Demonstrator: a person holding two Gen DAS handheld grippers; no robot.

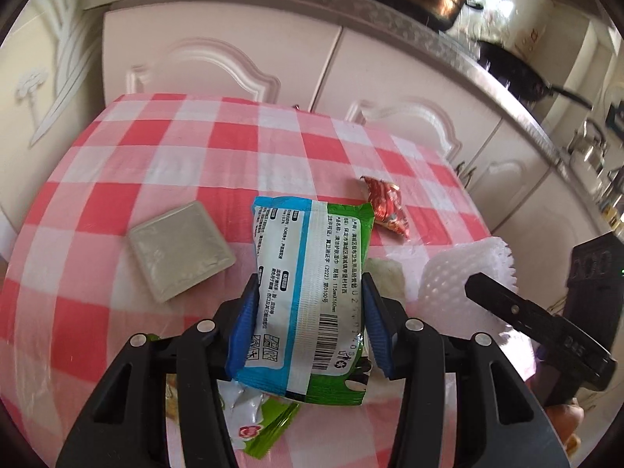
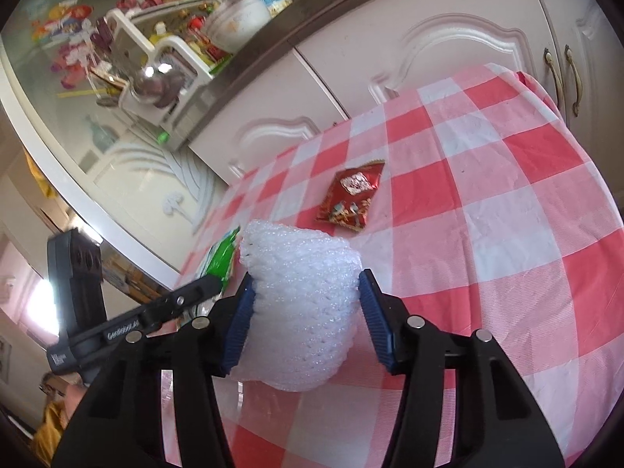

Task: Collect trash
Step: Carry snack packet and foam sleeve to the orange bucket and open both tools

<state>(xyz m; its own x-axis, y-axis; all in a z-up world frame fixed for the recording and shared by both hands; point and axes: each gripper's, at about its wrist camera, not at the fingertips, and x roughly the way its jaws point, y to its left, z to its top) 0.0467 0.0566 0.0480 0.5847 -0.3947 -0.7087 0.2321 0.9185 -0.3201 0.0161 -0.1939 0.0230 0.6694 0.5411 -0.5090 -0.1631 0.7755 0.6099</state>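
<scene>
- left gripper [image 1: 310, 312] pinching the wet-wipes pack [image 1: 308, 292] mid-body; light, floppy, slick film
- right gripper [image 2: 306, 312] squeezing the foam net [image 2: 300, 304] right of that pack; featherlight, squashy

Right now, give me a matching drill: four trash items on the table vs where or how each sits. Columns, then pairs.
Items:
1. wet-wipes pack
2. foam fruit net
3. red snack wrapper
4. grey square packet

States:
A. lying loose on the checkered cloth, far side
B. clamped in the right gripper
C. clamped in the left gripper
D. flat on the cloth, left of the wipes

Pairs: 1-C, 2-B, 3-A, 4-D
</scene>
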